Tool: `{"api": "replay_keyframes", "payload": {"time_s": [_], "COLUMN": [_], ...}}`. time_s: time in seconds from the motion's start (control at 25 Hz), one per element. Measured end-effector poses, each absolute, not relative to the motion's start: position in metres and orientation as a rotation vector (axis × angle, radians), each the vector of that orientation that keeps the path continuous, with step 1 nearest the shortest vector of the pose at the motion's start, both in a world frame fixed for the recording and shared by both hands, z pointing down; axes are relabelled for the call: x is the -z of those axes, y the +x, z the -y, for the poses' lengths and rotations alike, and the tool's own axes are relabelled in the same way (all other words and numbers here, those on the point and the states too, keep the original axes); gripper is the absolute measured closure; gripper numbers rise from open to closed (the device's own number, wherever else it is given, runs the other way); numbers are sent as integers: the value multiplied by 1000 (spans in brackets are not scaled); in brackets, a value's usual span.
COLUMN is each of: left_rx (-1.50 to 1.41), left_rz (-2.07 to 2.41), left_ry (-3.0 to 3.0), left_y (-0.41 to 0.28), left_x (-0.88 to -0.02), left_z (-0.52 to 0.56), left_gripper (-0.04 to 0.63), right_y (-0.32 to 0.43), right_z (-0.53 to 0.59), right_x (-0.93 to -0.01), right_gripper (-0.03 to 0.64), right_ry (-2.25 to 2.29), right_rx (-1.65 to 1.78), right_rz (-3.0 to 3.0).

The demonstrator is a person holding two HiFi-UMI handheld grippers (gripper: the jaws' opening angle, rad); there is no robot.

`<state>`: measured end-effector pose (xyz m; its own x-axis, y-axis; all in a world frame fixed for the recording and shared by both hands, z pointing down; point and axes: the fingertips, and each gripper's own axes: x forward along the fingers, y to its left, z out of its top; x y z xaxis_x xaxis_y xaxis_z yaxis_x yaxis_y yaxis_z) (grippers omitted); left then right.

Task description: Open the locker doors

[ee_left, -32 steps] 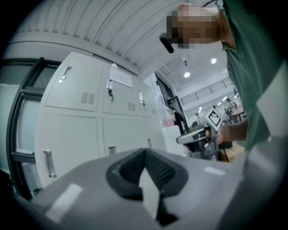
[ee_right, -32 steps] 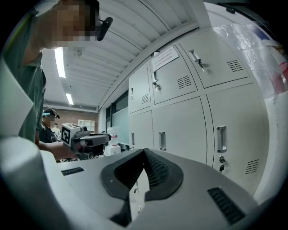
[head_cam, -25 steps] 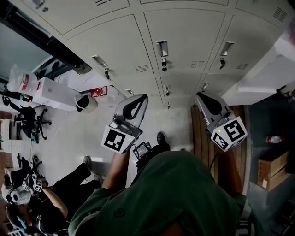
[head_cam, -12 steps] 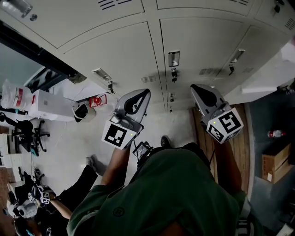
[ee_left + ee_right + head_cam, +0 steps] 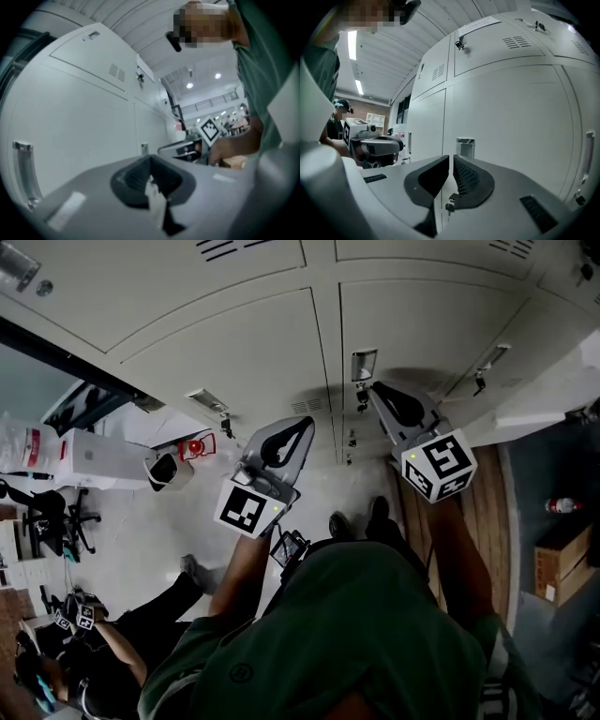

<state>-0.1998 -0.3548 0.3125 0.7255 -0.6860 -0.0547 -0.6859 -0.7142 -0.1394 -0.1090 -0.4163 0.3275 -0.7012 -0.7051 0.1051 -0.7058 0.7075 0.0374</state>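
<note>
Faced a bank of grey locker doors (image 5: 248, 352), every one shut, none yet swung out. Brought the right gripper (image 5: 451, 161) up and in toward the lockers over the last second, from a lower spot further right to just below the metal handle (image 5: 363, 364) of the middle door. Ended with its tips near the small lock (image 5: 360, 399) under that handle but, judging from the right gripper view, not yet touching either. Kept those jaws pressed almost together, with only a thin slit between the ribbed pads and nothing pinched in them. Held the left gripper (image 5: 298, 427) in much the same place throughout, lower and to the left of the door seam. Showed jaws likewise closed up and seemingly empty in the left gripper view, pointing along the door faces rather than at any handle. Amounted so far to an approach only: reach nearly closed, grasp not begun. Would probably call for spreading the right jaws first to take the handle, or hooking the tips behind its edge, before any pull. Risked a slip off the smooth metal with too shallow a hold.
</note>
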Motion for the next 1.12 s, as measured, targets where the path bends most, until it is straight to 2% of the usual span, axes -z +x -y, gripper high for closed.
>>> {"api": "replay_keyframes", "payload": {"time_s": [0.32,0.52,1.12], "left_rx": [-12,-24,-66], "left_rz": [-1106,-1091,-1014], "left_ry": [-2802,-2810,-2856], "left_y": [-197,-191,-150], "left_x": [-322,-322,-329], "left_z": [375,385,392], "left_gripper": [604,604,604], "right_y": [-127,-135,-125], "right_z": [452,464,421], "right_x": [-343,-346,-348], "right_gripper": [604,555,563], "right_ry": [1202,1198,1150], "right_rx": [23,27,-17], "right_rz": [2723,2715,2737]}}
